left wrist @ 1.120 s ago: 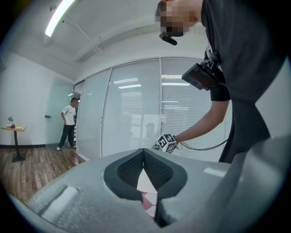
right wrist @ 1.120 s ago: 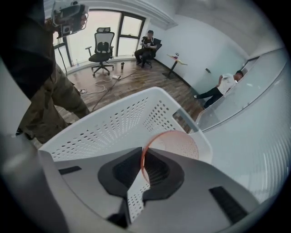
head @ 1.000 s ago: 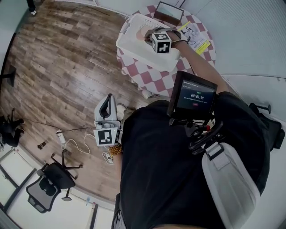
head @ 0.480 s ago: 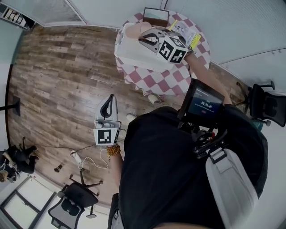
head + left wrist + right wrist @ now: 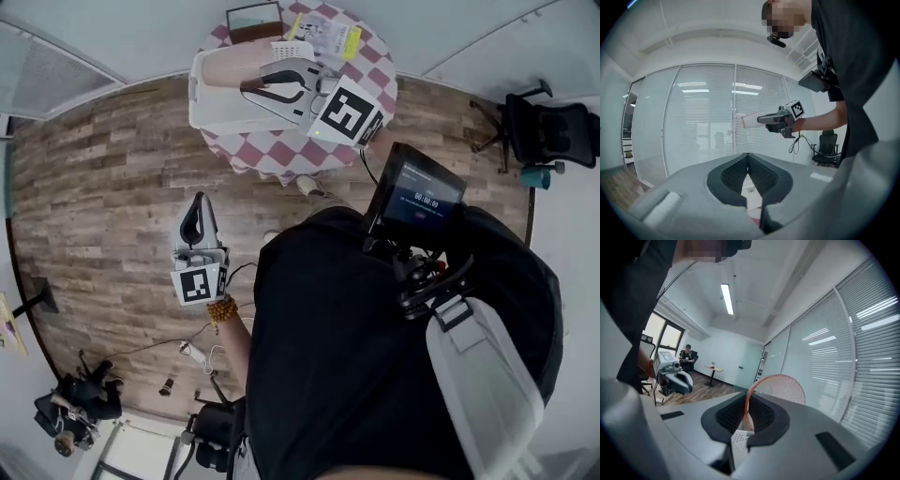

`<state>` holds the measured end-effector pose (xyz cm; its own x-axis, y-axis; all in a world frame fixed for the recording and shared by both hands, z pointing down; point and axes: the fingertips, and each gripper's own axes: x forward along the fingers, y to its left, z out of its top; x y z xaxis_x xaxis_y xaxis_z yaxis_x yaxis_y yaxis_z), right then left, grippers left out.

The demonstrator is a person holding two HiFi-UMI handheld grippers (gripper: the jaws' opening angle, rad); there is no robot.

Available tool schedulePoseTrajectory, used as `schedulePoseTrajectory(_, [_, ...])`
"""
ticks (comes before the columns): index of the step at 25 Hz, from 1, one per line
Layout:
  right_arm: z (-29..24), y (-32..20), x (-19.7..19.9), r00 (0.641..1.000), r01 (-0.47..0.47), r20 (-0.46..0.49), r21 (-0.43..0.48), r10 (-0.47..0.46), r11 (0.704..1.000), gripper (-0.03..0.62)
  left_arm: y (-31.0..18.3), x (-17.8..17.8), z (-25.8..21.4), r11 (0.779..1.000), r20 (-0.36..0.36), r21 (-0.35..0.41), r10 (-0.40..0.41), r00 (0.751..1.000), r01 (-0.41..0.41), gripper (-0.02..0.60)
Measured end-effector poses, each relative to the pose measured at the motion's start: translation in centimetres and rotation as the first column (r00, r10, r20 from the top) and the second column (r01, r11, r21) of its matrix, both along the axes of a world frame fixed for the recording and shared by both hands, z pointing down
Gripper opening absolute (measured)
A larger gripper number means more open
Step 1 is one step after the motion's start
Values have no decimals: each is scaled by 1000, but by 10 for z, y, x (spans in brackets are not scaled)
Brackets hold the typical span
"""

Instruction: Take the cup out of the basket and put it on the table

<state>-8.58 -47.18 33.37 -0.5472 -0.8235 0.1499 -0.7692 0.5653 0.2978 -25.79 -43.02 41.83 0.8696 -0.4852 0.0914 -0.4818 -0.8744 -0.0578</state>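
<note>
At twelve o'clock over the white plastic basket [image 5: 208, 111], right gripper [image 5: 248, 84] pinches translucent pink cup [image 5: 225, 66] by its rim. Thin-edge hold: any swing could twist it loose!

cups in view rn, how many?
1. A pink cup, clamped by its rim in the right gripper, over the white basket. The basket's inside is partly hidden, so more may sit there.

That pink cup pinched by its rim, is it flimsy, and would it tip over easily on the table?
Probably light and thin: the cup looks translucent, and the right tongs hold it sideways by one wall alone. That wall may flex if squeezed harder. Being tall and likely empty, it could tip or roll if set down carelessly.
</note>
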Motion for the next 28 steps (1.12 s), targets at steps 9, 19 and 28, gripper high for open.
schedulePoseTrajectory(9, [10, 61, 4, 988, -95, 119, 2, 94, 996, 26, 6, 46, -4, 989, -9, 21, 147, 989, -147, 6])
schedulePoseTrajectory(19, [83, 88, -11, 968, -88, 221, -127, 115, 988, 26, 10, 65, 10, 978, -33, -17, 207, 978, -208, 6])
schedulePoseTrajectory(28, [162, 100, -18, 966, -60, 229, -260, 122, 964, 26, 15, 58, 55, 979, 18, -94, 185, 983, -183, 6])
